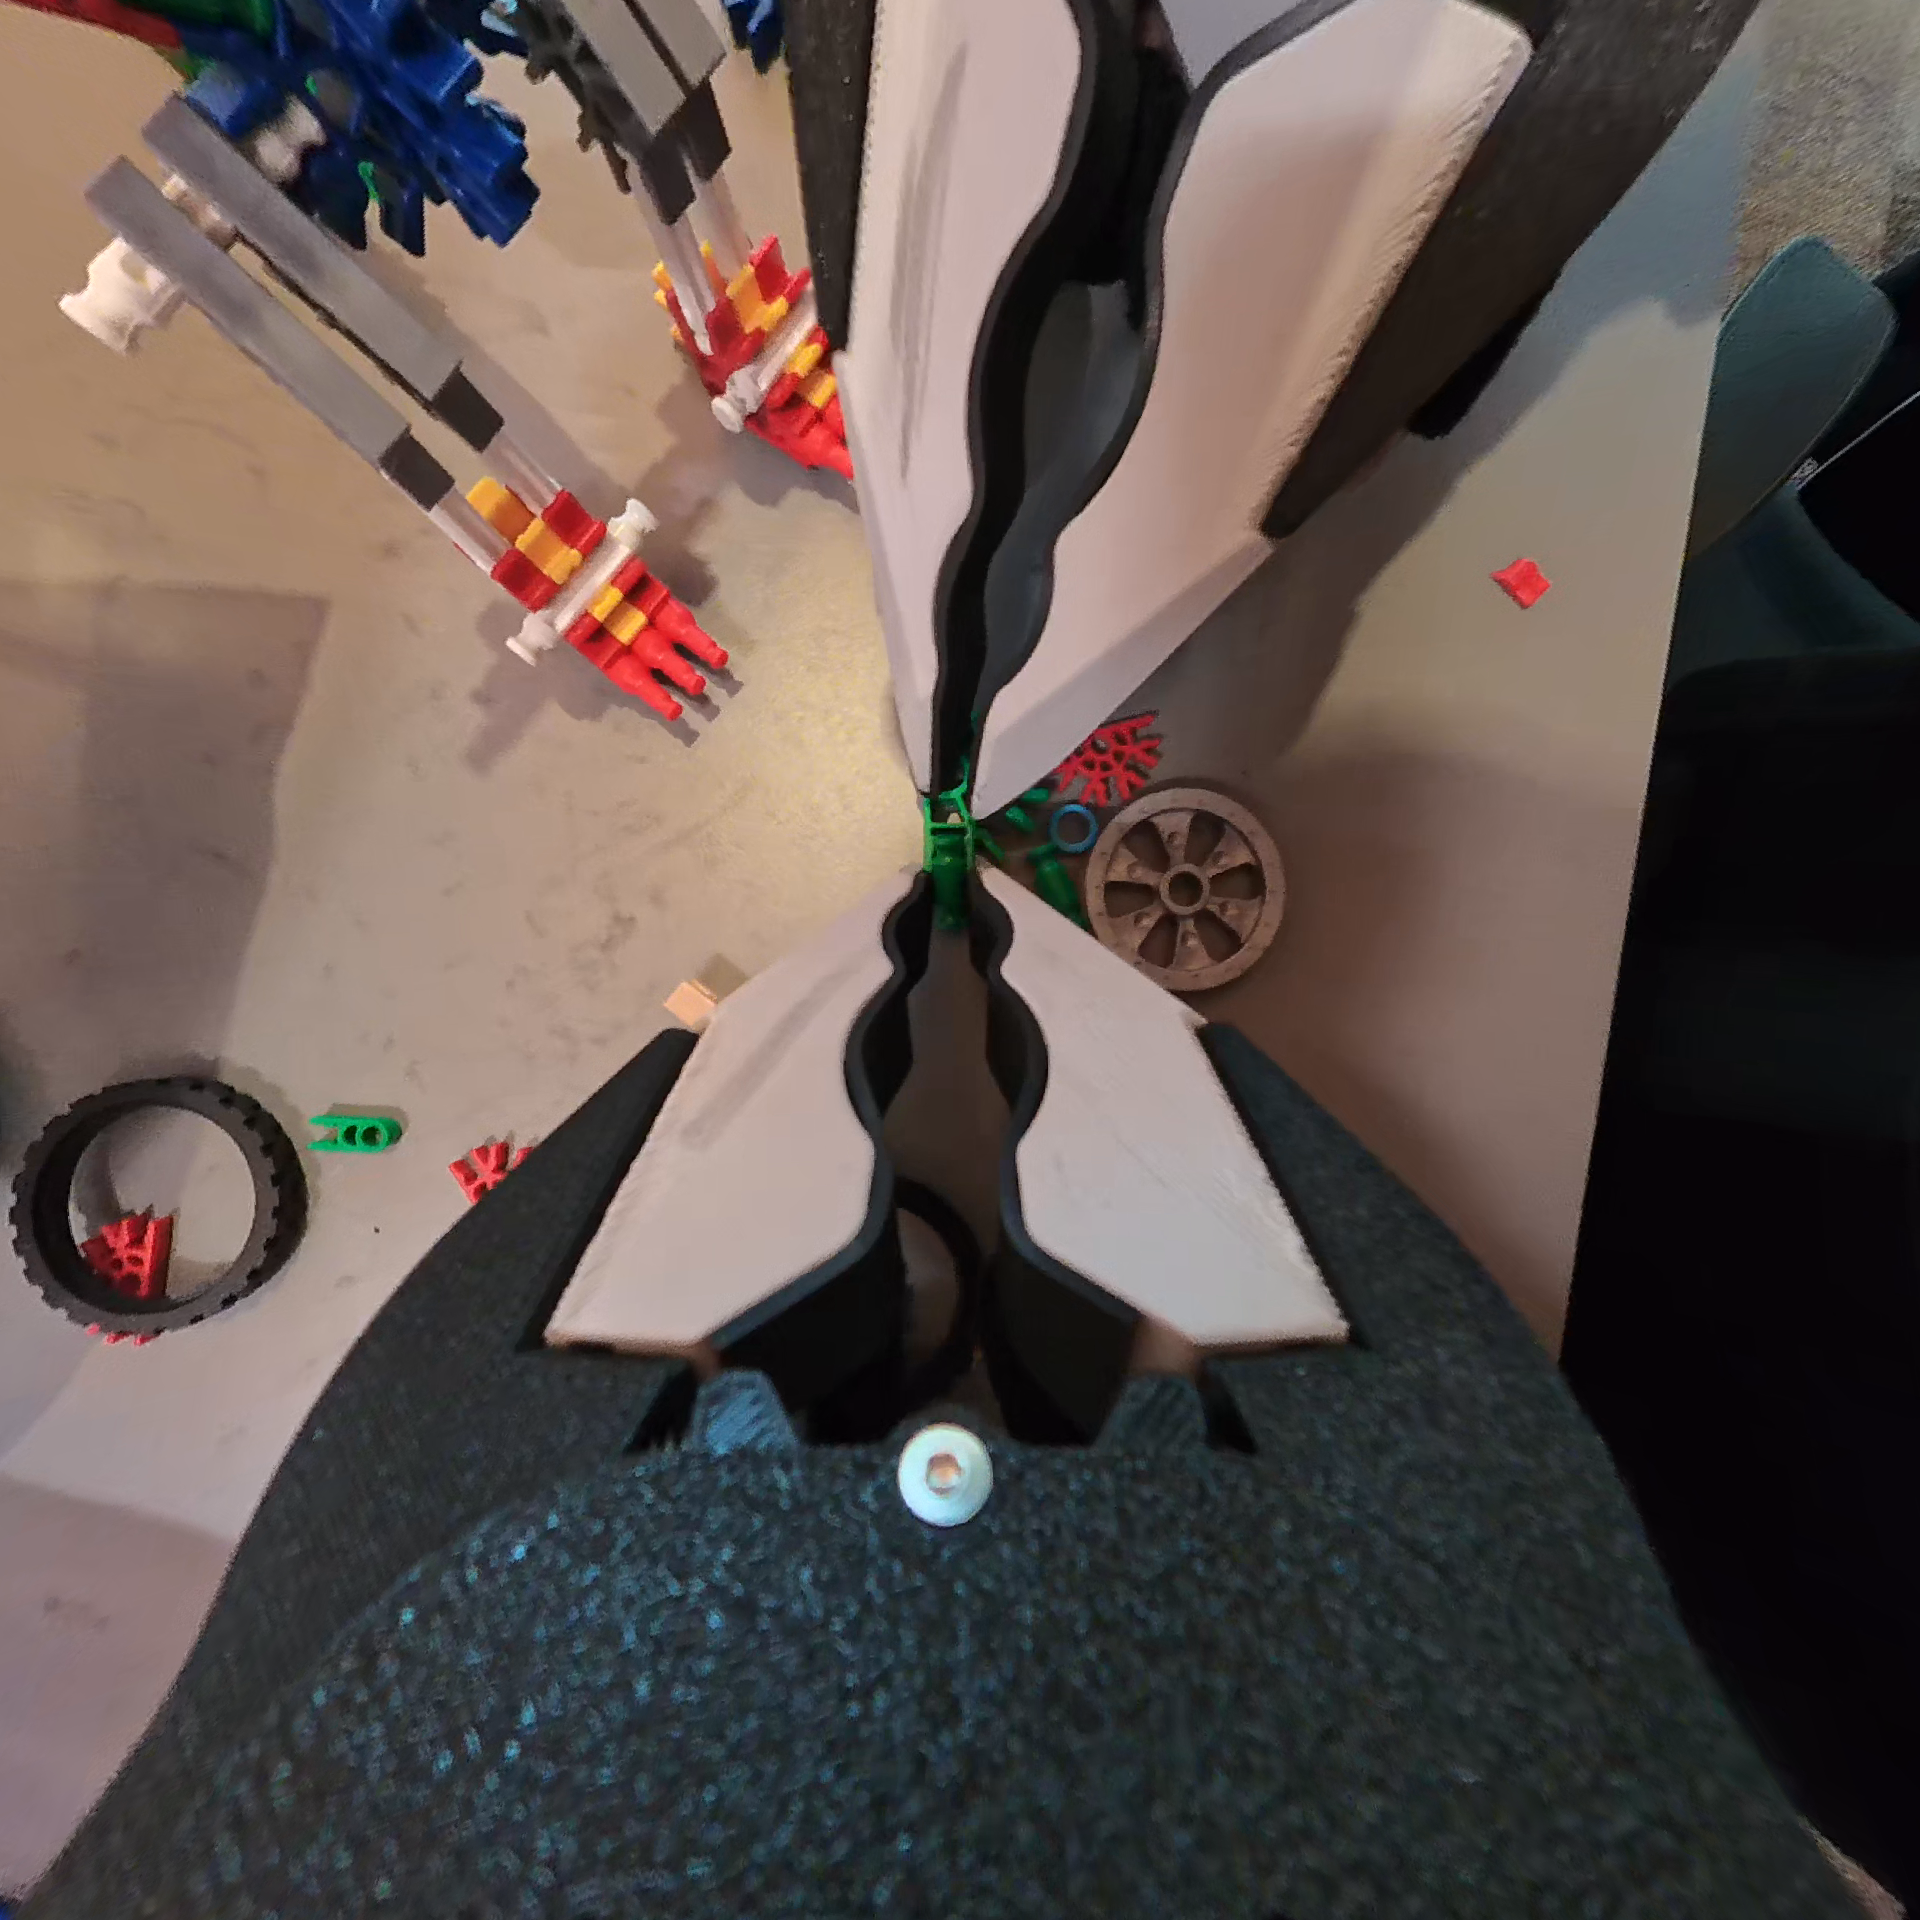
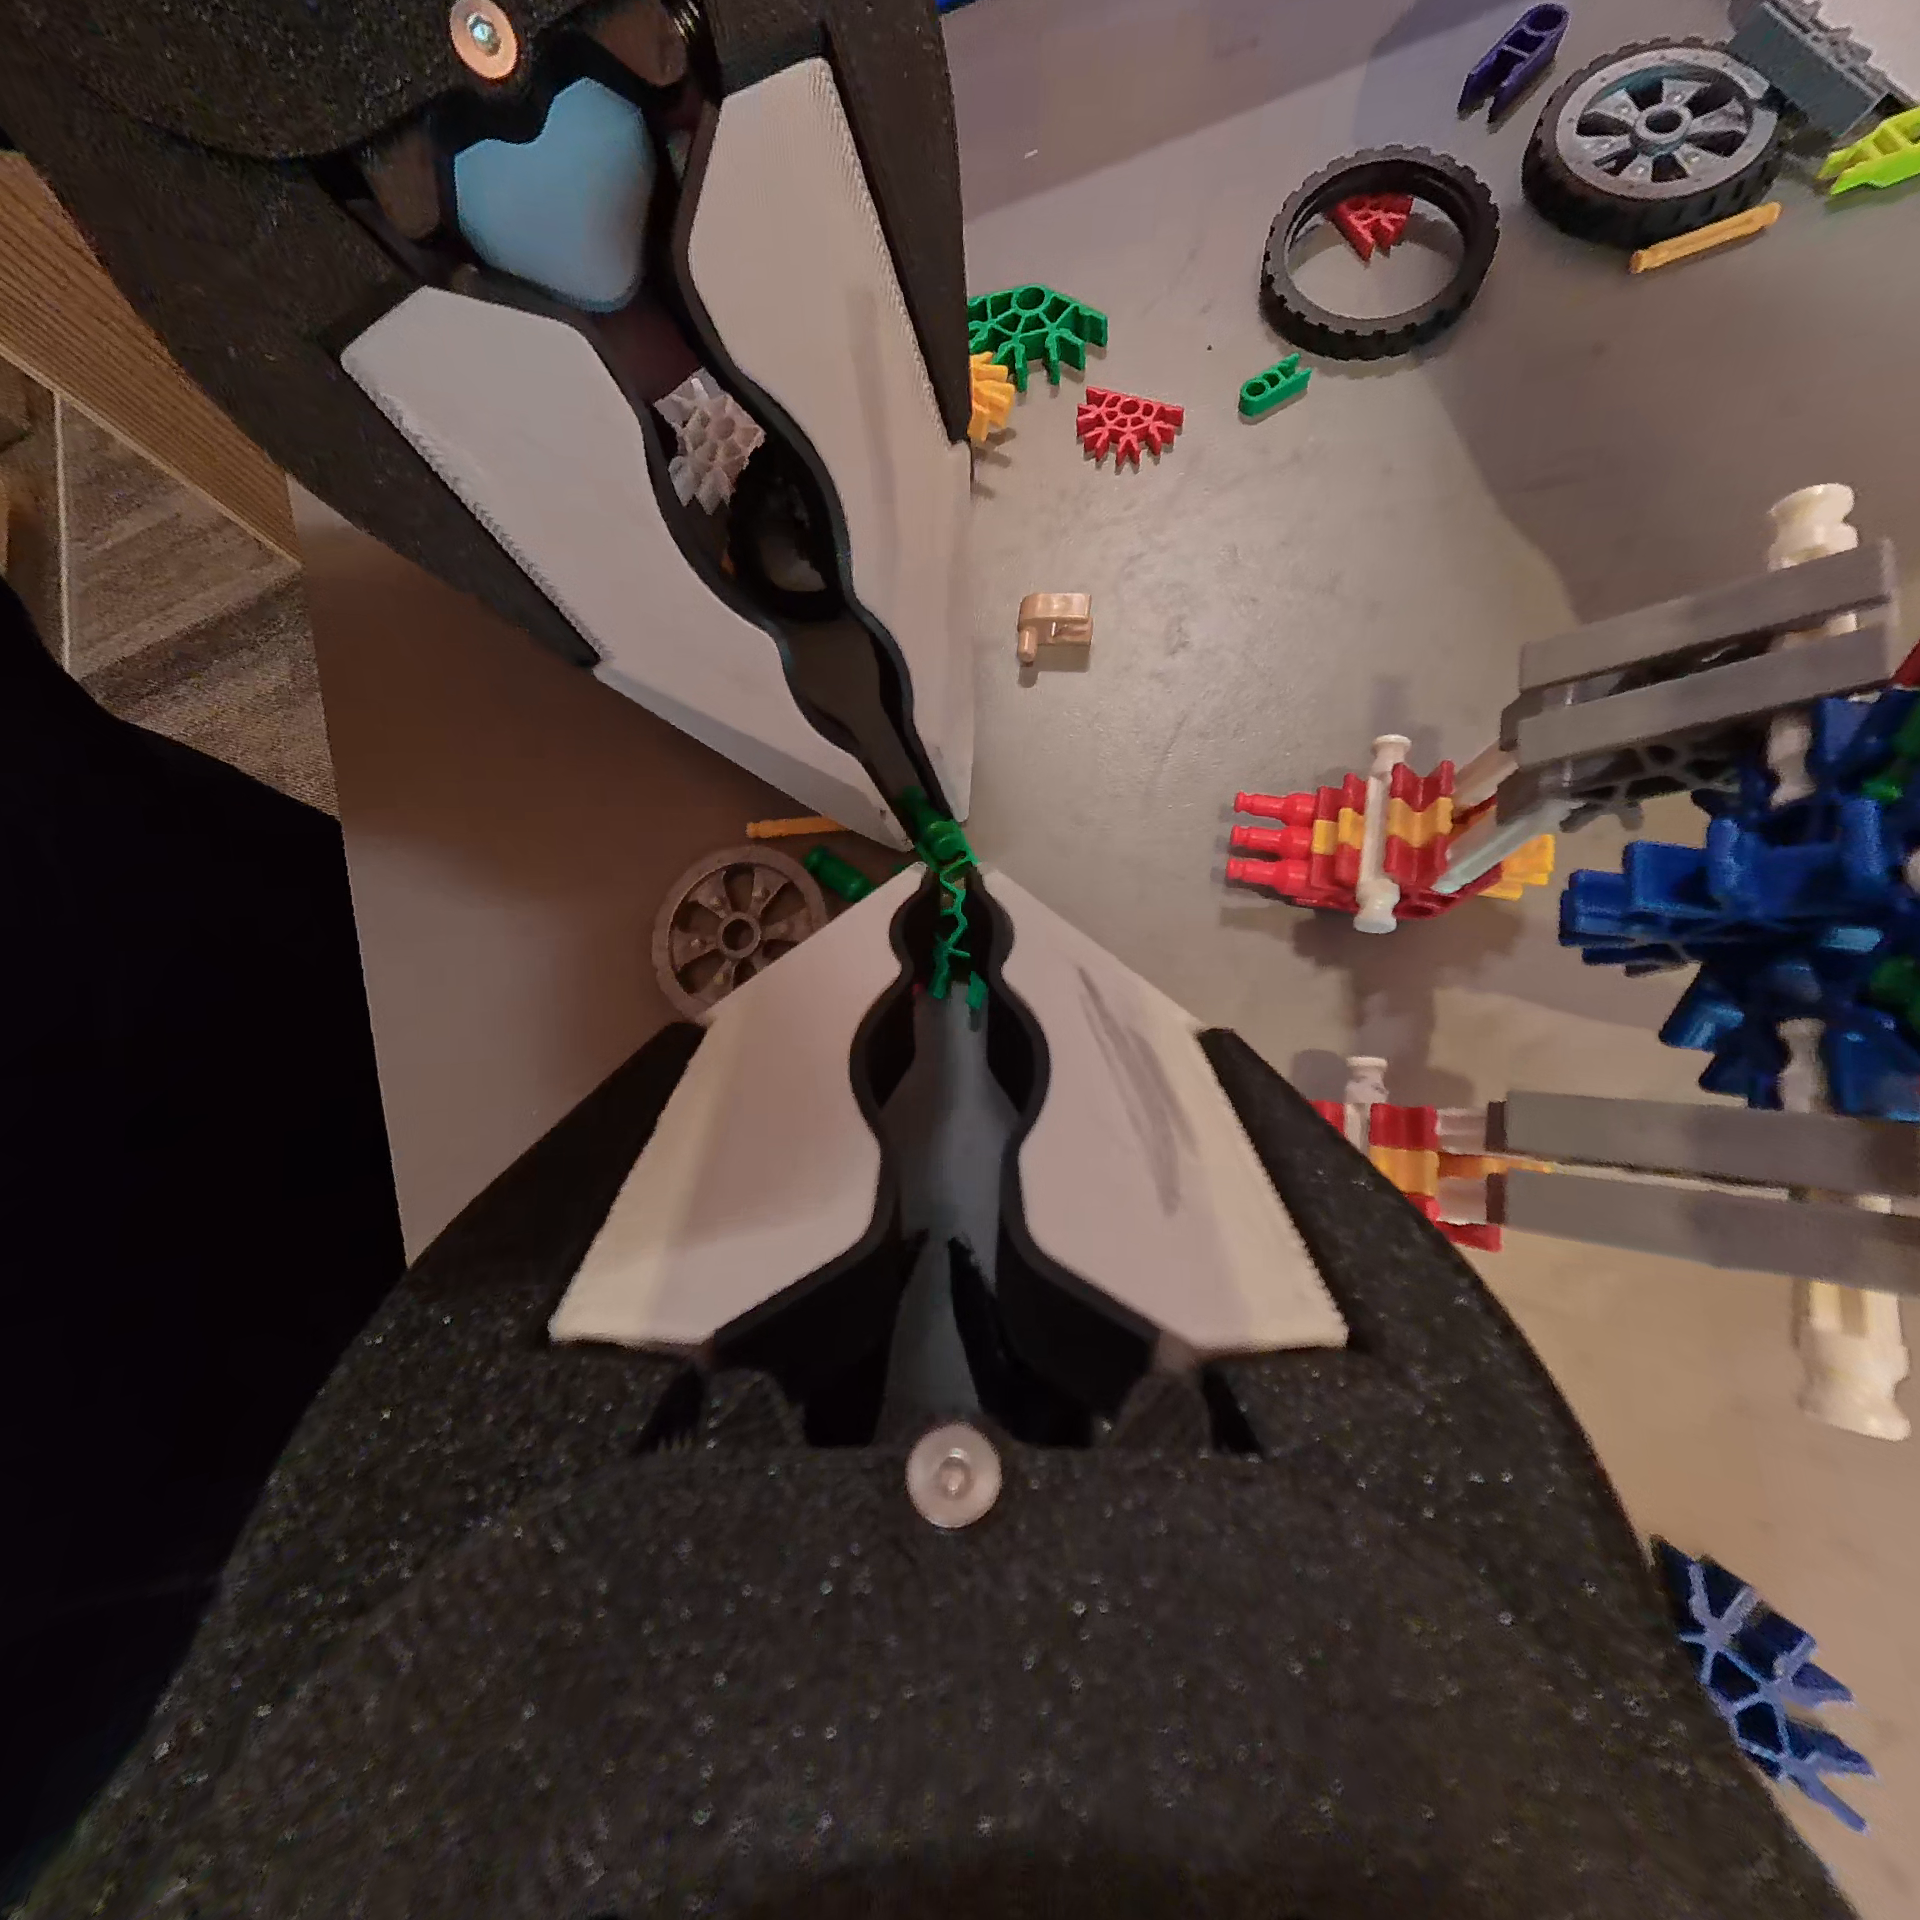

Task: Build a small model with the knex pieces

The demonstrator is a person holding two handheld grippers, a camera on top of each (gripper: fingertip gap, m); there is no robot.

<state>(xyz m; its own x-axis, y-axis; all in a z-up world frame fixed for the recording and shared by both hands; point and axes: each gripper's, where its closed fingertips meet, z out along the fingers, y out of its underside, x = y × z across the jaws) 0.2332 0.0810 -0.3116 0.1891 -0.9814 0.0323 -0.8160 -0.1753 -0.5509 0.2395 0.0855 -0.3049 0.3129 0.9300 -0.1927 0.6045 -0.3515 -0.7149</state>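
The two grippers meet tip to tip over the desk (image 1: 312,831), each pinching green plastic construction pieces between them. In the left wrist view the left gripper (image 1: 948,902) has its fingers closed down to a narrow slit on a small green connector (image 1: 948,836), which stands just proud of the fingertips and runs straight into the tips of the right gripper (image 2: 951,914), seen coming in from the top of that view with its fingers likewise pressed together. In the right wrist view the right gripper's fingers are squeezed onto a green toothed piece (image 2: 951,951) that lies lengthwise in the gap between them, its far end touching the green connector held by the other gripper; where one green piece ends and the other begins cannot be told exactly. Just beside the meeting point a grey spoked wheel (image 1: 1184,888) lies flat near the desk edge, with a red snowflake connector (image 1: 1110,756), a blue ring (image 1: 1073,828) and a green rod (image 1: 1058,883) close by. Farther off stand a built model of grey bars on red and yellow connectors (image 1: 582,582), a black tyre (image 1: 156,1205) with a red piece inside, and a tan clip (image 2: 1055,627).
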